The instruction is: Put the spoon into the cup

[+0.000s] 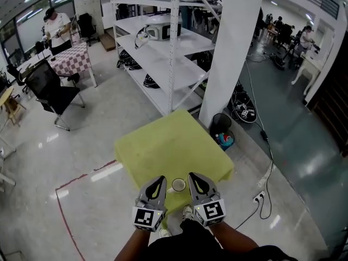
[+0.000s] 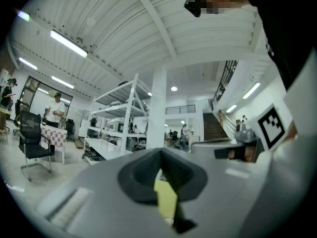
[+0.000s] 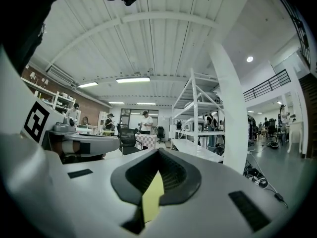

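A small white cup (image 1: 178, 185) stands near the front edge of the yellow table (image 1: 168, 145), seen from above in the head view. I cannot make out a spoon in any view. My left gripper (image 1: 158, 180) is just left of the cup and my right gripper (image 1: 194, 178) just right of it, both held above the table's near edge. In the left gripper view the left gripper (image 2: 159, 153) has its jaws together at the tips, with nothing held. The right gripper (image 3: 158, 152) looks the same in its own view. Only a sliver of yellow table shows through each.
White metal shelving (image 1: 163, 53) and a white pillar (image 1: 234, 53) stand behind the table. A black bin (image 1: 222, 128) sits at the pillar's foot, with cables (image 1: 261, 200) on the floor to the right. A black chair (image 1: 51, 91) and people are far left.
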### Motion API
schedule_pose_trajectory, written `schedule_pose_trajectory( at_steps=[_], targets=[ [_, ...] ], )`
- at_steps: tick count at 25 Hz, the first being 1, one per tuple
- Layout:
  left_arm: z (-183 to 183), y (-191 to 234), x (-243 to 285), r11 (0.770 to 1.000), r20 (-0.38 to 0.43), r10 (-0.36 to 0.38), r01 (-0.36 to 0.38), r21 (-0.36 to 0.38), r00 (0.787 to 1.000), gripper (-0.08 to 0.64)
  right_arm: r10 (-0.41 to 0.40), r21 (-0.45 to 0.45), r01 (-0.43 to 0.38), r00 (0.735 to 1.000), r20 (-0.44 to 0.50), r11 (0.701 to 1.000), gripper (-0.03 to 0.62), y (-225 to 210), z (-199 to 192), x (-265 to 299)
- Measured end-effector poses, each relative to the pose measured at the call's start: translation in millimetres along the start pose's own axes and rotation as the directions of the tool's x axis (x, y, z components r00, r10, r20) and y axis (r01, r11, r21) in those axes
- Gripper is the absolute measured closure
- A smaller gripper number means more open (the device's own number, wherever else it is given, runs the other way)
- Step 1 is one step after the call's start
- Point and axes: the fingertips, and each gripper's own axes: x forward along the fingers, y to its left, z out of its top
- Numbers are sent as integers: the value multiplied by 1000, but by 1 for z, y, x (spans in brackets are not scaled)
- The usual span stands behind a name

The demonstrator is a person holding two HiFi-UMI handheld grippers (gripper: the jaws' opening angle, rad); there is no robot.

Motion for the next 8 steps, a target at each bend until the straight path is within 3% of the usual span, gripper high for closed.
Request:
schedule_pose_trajectory(
  at_steps=[8],
  targets=[
    [3,-3,-7,1000,17,3,-3,-12,1000,554,-19,22,19,1000,-7,1000,586,-1,-4,-7]
  ],
)
